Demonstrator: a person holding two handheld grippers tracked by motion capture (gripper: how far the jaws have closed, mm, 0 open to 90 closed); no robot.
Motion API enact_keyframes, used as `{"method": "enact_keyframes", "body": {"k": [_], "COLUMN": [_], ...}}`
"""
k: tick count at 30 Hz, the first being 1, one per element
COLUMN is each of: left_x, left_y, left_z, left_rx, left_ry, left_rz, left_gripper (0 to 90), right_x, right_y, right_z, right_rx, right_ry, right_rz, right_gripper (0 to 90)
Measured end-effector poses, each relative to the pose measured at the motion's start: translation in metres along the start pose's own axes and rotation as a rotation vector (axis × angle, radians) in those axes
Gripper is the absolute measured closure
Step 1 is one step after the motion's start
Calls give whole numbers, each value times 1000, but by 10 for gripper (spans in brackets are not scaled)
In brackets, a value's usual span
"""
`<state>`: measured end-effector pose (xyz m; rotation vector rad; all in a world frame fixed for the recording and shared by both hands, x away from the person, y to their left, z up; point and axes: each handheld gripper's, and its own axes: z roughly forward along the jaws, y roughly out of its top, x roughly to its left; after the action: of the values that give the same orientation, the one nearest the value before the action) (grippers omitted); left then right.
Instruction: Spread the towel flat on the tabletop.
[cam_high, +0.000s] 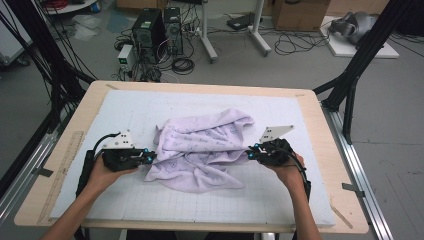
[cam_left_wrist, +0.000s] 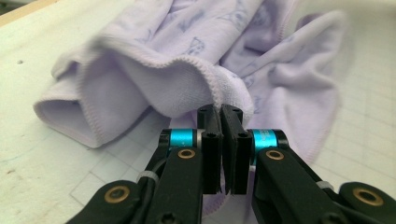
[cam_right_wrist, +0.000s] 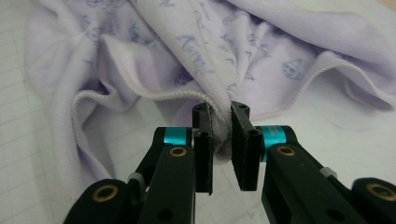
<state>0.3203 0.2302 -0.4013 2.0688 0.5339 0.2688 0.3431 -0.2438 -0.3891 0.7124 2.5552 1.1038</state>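
A crumpled lilac towel with a faint blue print lies on the white gridded mat. My left gripper sits at the towel's left edge, shut on its hemmed edge; in the left gripper view the hem runs down into the closed jaws of the left gripper. At the towel's right side, my right gripper is shut on a bunched fold; the right gripper view shows the right gripper with towel cloth pinched between its pads. A hand holds each gripper.
The mat covers a wooden table with a ruler along its left edge. Black frame posts stand at both sides. Computers, cables and a cardboard box sit on the floor beyond the far edge.
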Motion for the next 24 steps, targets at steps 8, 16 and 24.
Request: {"method": "enact_keyframes", "body": {"k": [8,16,24], "left_x": [1,3,1], "left_y": [-9,-15,-14], "left_z": [-10,-8,-8], "left_rx": [-7,-7,-11], "left_ry": [-12,-20,-22], "left_rz": [-20,-26,-33], "left_gripper": [864,863,672], "right_x": [-10,-9,-2], "right_y": [-5,-8,-12], "right_z": [-4,3,3], "right_rx": [-4,21,4], "right_ry": [-69,-84,-26], "right_rz": [40,51,22], "right_gripper": [805,804,618]}}
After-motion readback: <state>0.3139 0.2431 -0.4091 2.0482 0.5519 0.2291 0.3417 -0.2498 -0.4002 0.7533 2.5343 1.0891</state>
